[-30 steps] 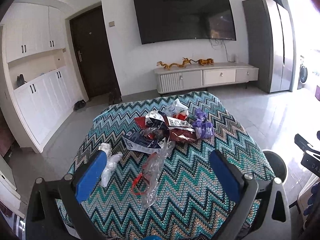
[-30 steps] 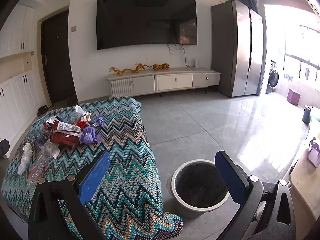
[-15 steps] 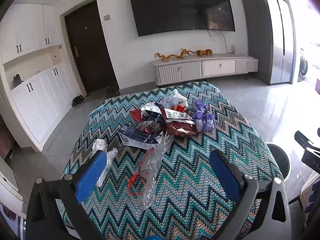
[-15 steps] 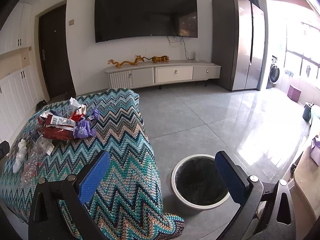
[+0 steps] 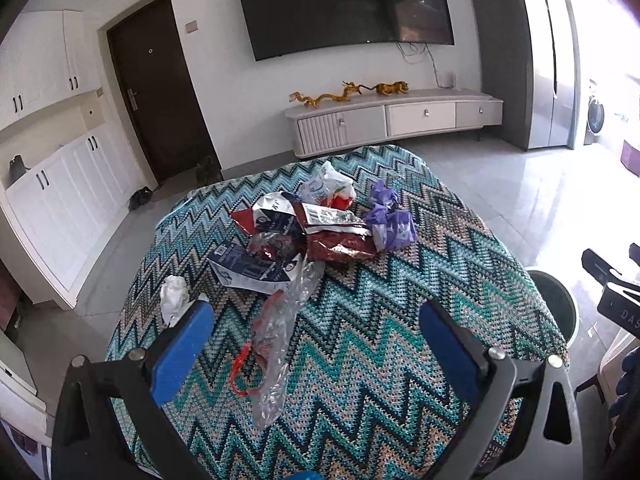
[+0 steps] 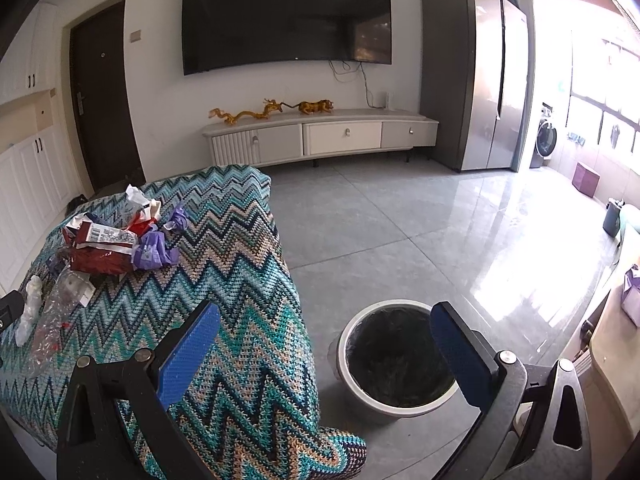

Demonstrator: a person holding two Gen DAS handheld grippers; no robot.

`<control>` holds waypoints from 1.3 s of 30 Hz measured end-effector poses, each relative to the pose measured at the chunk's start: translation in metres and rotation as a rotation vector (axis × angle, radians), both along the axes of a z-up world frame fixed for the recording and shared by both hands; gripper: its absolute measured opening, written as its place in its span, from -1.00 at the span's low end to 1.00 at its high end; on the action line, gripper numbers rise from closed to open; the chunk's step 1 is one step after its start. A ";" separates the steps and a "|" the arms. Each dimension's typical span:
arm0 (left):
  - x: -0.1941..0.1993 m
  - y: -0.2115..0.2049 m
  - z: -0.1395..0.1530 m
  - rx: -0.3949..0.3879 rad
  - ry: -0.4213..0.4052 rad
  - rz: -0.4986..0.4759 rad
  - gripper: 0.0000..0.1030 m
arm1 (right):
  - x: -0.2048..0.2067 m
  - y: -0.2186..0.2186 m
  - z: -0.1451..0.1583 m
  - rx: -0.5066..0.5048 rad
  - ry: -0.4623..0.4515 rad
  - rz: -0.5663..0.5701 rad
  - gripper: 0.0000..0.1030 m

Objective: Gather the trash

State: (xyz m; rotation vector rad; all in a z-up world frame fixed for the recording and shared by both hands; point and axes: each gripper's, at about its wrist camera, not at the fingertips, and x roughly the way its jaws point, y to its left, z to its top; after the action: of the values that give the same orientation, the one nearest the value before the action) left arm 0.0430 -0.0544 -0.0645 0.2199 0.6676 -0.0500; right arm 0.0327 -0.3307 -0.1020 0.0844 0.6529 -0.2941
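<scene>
A heap of trash lies on the zigzag cloth of the table point(image 5: 400, 320): a dark red snack bag point(image 5: 340, 246), a purple wrapper point(image 5: 390, 220), a white and blue printed packet point(image 5: 248, 270), a clear plastic bag point(image 5: 276, 332) with a red strip, and a crumpled white tissue point(image 5: 174, 294). My left gripper point(image 5: 316, 344) is open and empty, above the near side of the table over the clear bag. My right gripper point(image 6: 324, 356) is open and empty, above the table's right edge. A white bin point(image 6: 396, 356) with a dark liner stands on the floor by the table.
The bin also shows at the table's right edge in the left wrist view point(image 5: 554, 304). The red bag point(image 6: 102, 254) and purple wrapper point(image 6: 154, 250) show in the right wrist view. A TV cabinet point(image 6: 320, 140), fridge point(image 6: 480, 80) and white cupboards point(image 5: 52, 184) line the walls. Grey tiled floor point(image 6: 420, 224) lies beyond.
My left gripper has risen and moved forward over the table, so the trash heap sits lower and closer. My right gripper has shifted slightly. Both stay open.
</scene>
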 end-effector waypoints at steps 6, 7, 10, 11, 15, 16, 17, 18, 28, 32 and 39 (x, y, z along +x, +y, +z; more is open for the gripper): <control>0.005 -0.004 -0.005 0.009 0.014 -0.013 1.00 | 0.004 -0.001 -0.005 0.002 0.014 -0.002 0.99; 0.006 -0.005 -0.005 0.010 0.015 -0.014 1.00 | 0.004 -0.002 -0.005 0.002 0.016 -0.002 0.99; 0.007 -0.006 -0.007 0.013 0.020 -0.017 1.00 | 0.005 -0.002 -0.006 0.002 0.018 -0.003 0.99; 0.008 -0.007 -0.008 0.013 0.021 -0.017 1.00 | 0.005 -0.002 -0.006 0.002 0.019 -0.004 0.99; 0.009 -0.008 -0.008 0.016 0.023 -0.024 1.00 | 0.007 -0.002 -0.007 0.000 0.019 -0.007 0.99; 0.009 -0.008 -0.009 0.017 0.022 -0.025 1.00 | 0.007 -0.002 -0.007 0.000 0.019 -0.007 0.99; 0.009 -0.009 -0.009 0.018 0.021 -0.026 1.00 | 0.008 -0.002 -0.007 -0.001 0.020 -0.007 0.99; 0.009 -0.009 -0.008 0.017 0.022 -0.025 1.00 | 0.007 -0.002 -0.007 -0.001 0.020 -0.007 0.99; 0.010 -0.009 -0.009 0.017 0.028 -0.030 1.00 | 0.008 -0.001 -0.009 -0.003 0.024 -0.006 0.99; 0.010 -0.010 -0.009 0.016 0.032 -0.034 1.00 | 0.007 -0.001 -0.009 -0.003 0.025 -0.007 0.99; 0.009 -0.011 -0.010 0.018 0.034 -0.038 1.00 | 0.007 -0.002 -0.009 -0.003 0.023 -0.009 0.99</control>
State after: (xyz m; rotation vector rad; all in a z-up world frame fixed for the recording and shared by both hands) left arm 0.0522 -0.0654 -0.0747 0.2499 0.6975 -0.0844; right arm 0.0394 -0.3332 -0.1112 0.0811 0.6752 -0.3057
